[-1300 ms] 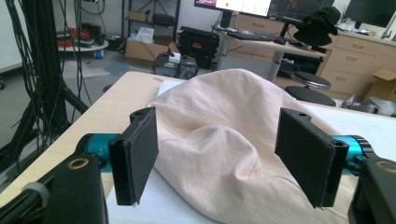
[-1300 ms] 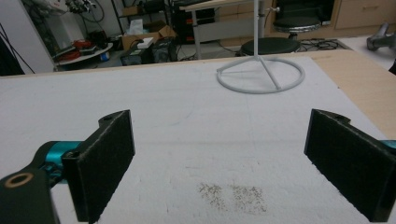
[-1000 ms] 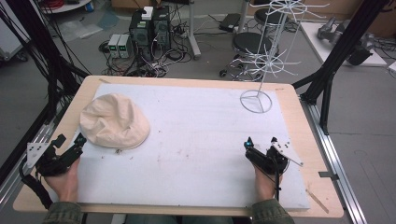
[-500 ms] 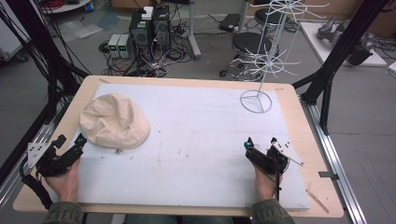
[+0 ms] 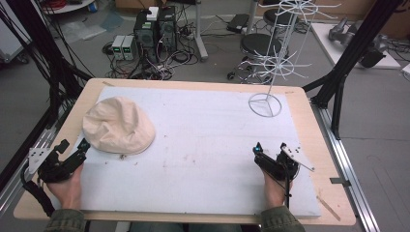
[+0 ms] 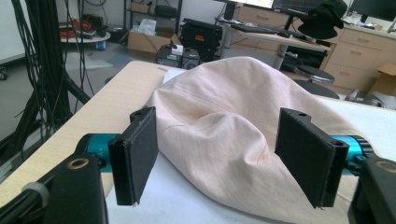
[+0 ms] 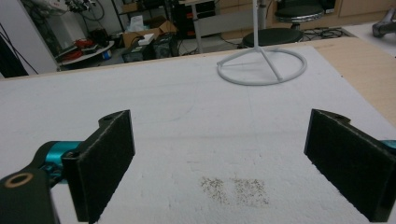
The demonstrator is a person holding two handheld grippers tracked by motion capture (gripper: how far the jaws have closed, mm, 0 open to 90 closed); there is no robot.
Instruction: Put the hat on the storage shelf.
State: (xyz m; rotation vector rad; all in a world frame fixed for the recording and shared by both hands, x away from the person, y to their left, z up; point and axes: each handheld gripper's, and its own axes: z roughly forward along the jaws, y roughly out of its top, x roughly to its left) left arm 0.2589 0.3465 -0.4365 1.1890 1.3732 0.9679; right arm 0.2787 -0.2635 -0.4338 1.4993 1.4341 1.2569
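1. A cream cloth hat [image 5: 119, 125] lies crown-up on the white foam mat [image 5: 203, 145] that covers the wooden table [image 5: 309, 125], in the mat's left half, near its left edge.
2. The left gripper [image 5: 77, 151] sits at the near-left of the table, held in the person's left hand [image 5: 67, 186], and points at the hat's near edge.
3. In the left gripper view, its jaws stand wide apart, with the hat [image 6: 233, 140] bulging between the two black pads [image 6: 135, 154]. The pads do not press on the cloth.
4. The right gripper [image 5: 269, 153] rests low over the mat's near-right part, well apart from the hat.
5. Its jaws are spread wide too, with bare mat [image 7: 210, 135] between them.
6. A white wire rack [image 5: 278, 58] stands at the far right of the mat on a ring base [image 7: 261, 67].
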